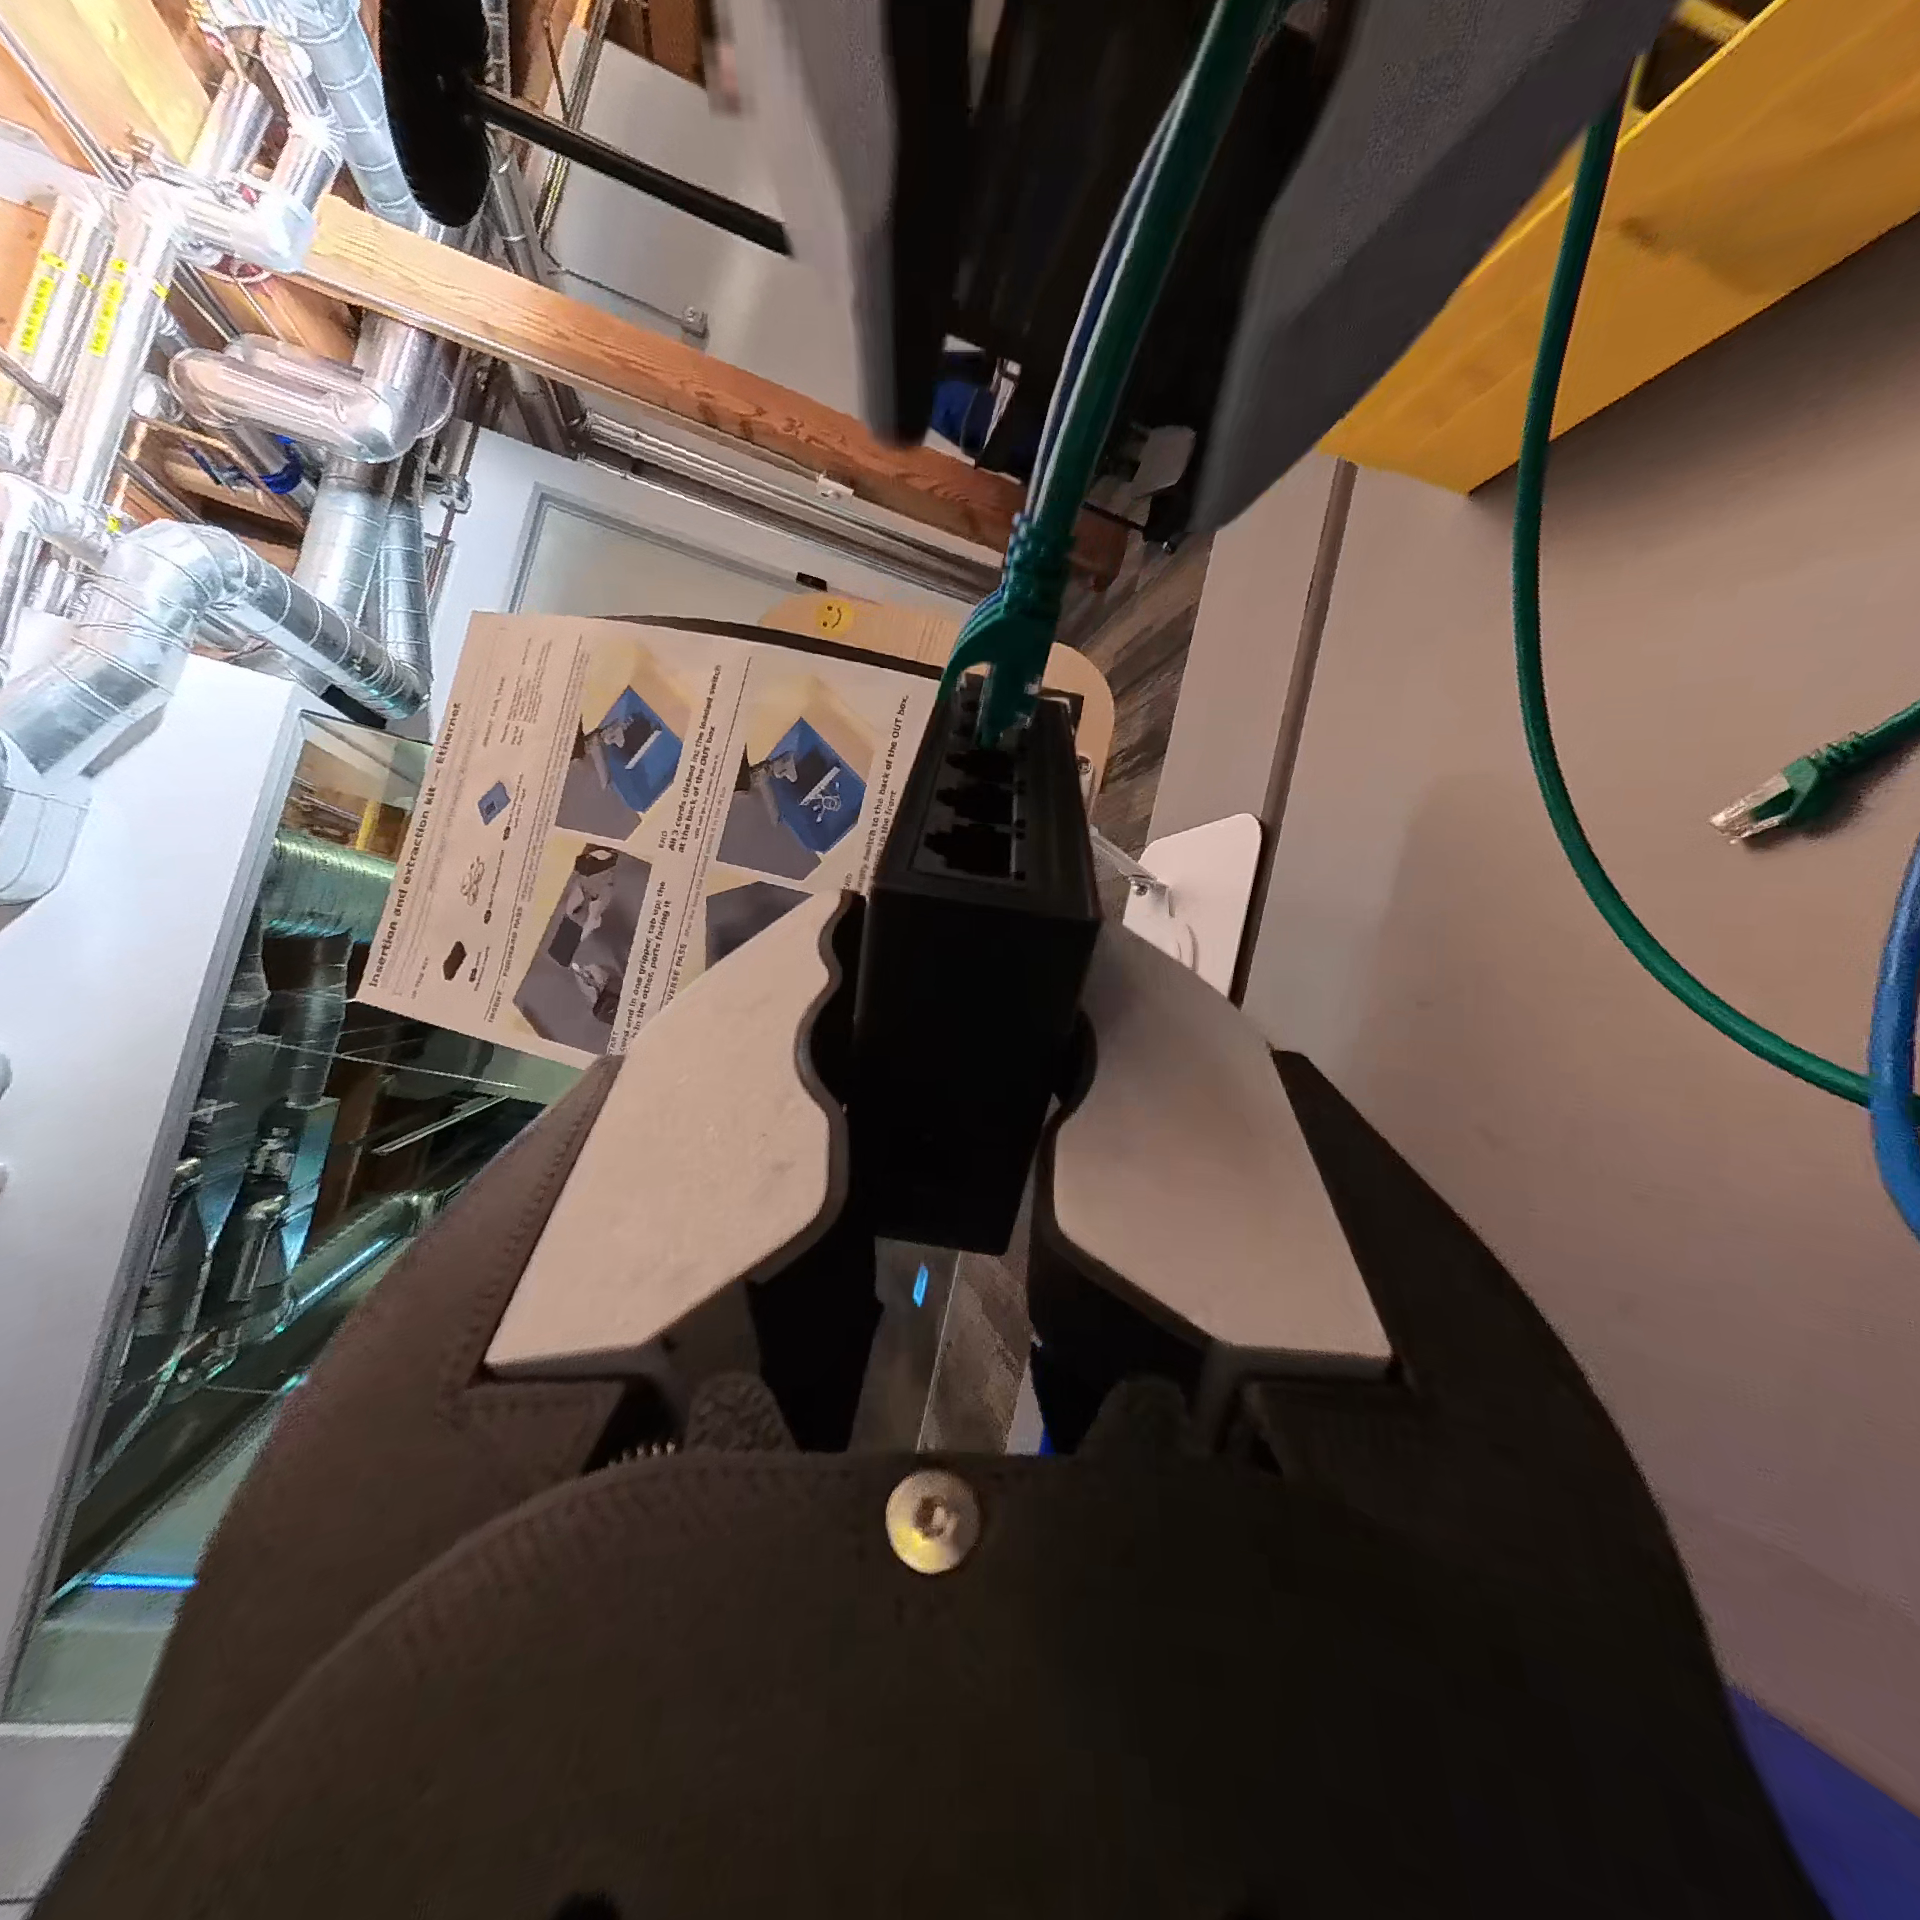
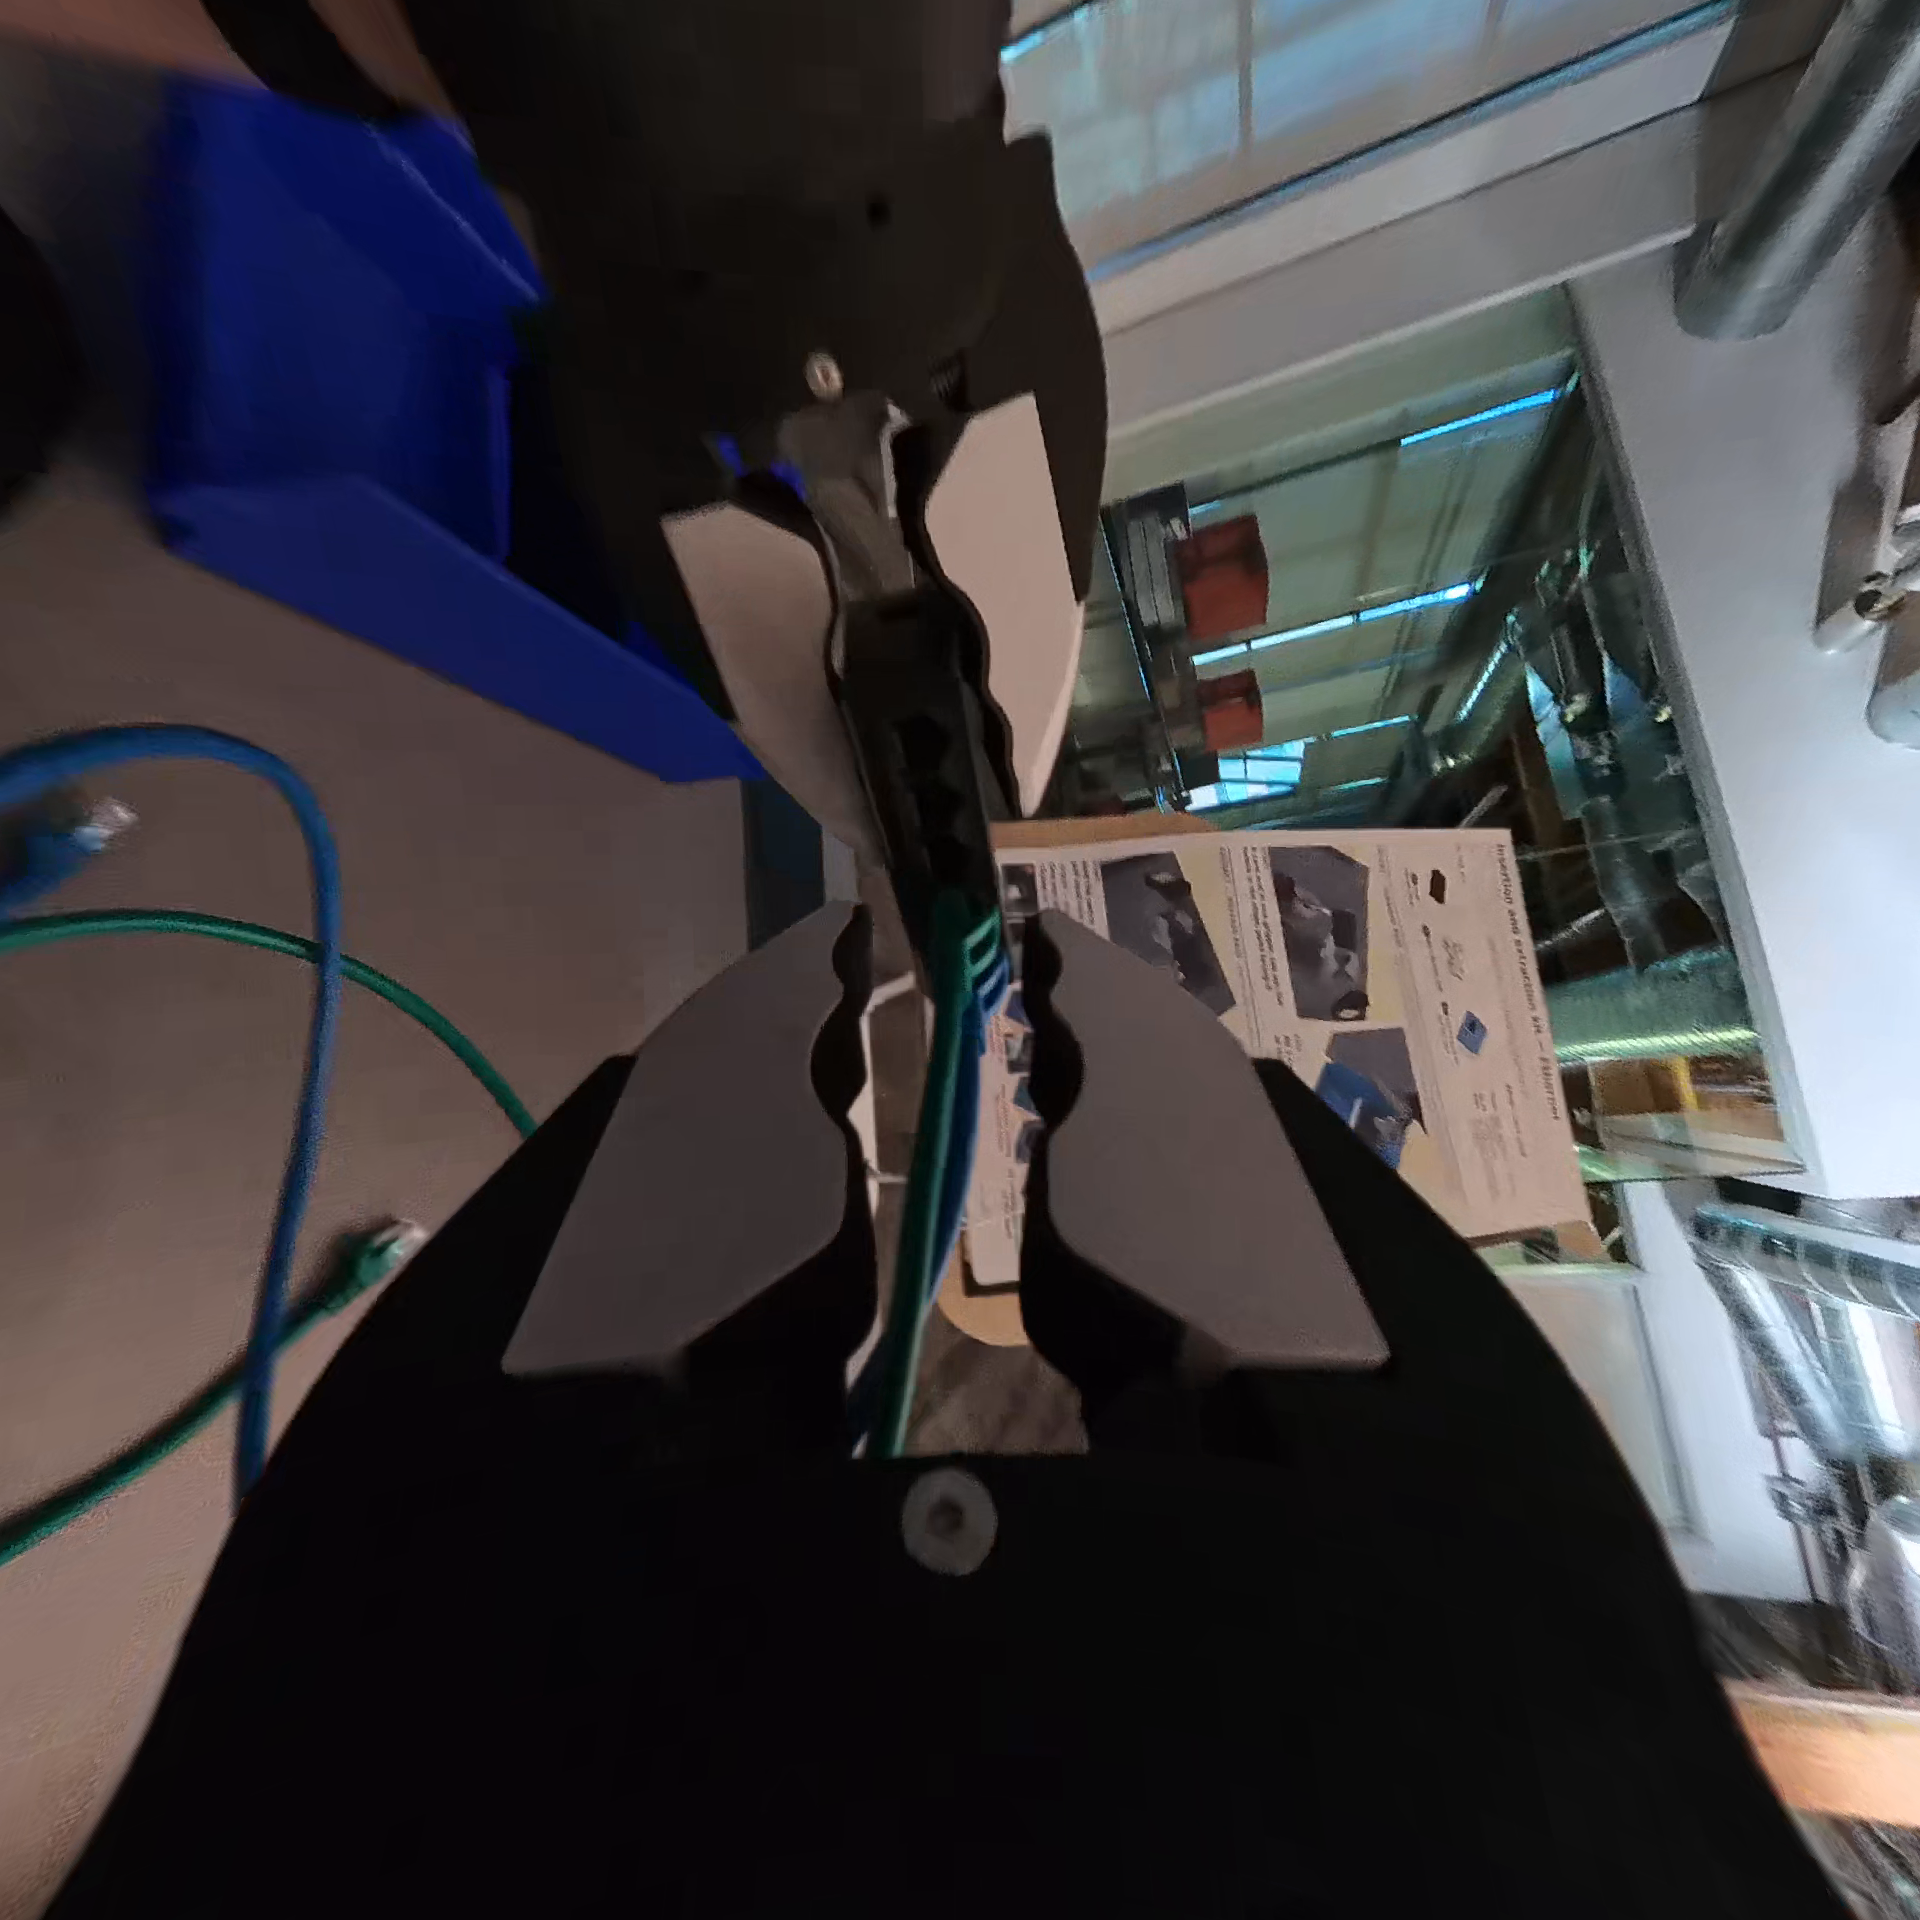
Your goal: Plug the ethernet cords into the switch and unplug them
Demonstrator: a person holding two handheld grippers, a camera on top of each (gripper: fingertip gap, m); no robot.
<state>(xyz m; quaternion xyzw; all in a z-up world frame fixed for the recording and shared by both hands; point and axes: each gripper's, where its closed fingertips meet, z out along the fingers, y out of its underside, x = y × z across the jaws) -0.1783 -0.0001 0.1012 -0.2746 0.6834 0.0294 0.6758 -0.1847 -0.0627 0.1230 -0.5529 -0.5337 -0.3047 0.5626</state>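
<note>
Switch first: I have the small black plastic ethernet switch clamped in my left gripper, ports facing outward so my right gripper can reach them. The green ethernet cord sits in an end port, a blue cord beside it. My right fingers stand apart around both cords, gripping nothing

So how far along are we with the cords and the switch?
Done: a green ethernet cord sits plugged in the end port of the black boxy switch; a blue cord runs alongside it, plugged in or not I cannot tell. In hand: the left gripper clamps the switch; the right gripper is open around both cords. Left: loose green plug and loose blue plug on the table, then unplugging.
</note>
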